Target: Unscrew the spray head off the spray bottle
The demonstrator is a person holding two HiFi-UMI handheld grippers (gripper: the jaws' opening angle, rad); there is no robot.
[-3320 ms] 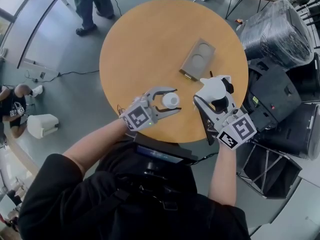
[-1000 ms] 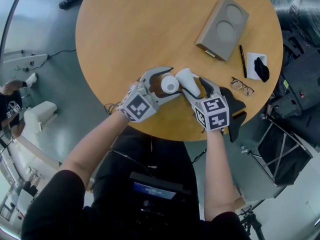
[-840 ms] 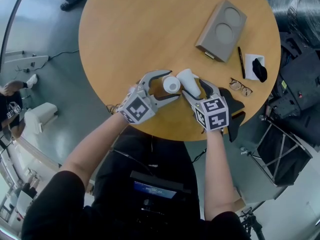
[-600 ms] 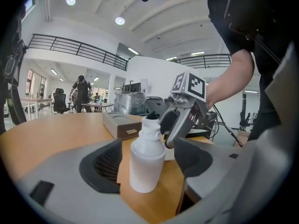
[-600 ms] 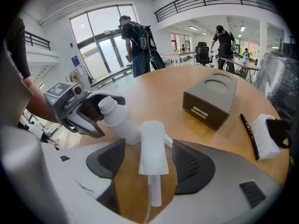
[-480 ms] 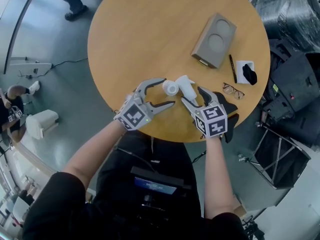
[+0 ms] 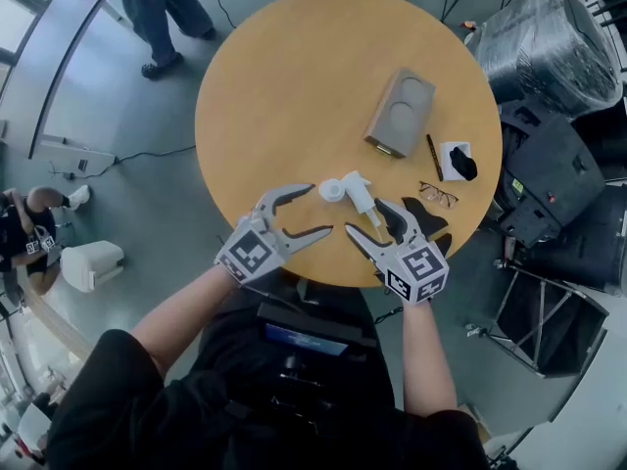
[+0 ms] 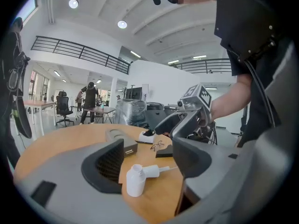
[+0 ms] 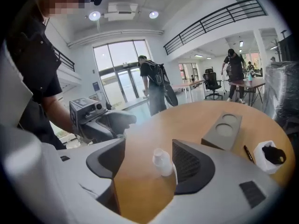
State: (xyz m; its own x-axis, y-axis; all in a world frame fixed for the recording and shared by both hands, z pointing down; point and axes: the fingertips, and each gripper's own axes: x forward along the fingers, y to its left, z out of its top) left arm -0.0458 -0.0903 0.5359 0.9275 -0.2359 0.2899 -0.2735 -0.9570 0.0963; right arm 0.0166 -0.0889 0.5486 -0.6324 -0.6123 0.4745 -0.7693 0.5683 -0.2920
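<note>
The left claw (image 7: 321, 210) and right claw (image 7: 364, 218) hover wide and empty over the near edge, drawn back since a moment ago. Just beyond them the white plastic spray head (image 7: 348, 189) lies loose on the round wooden counter (image 7: 284, 96), collar far-left and dip tube trailing near-right. Bare wood spreads left and far, and a grey block with two round hollows (image 7: 400, 113) sits far right.
</note>
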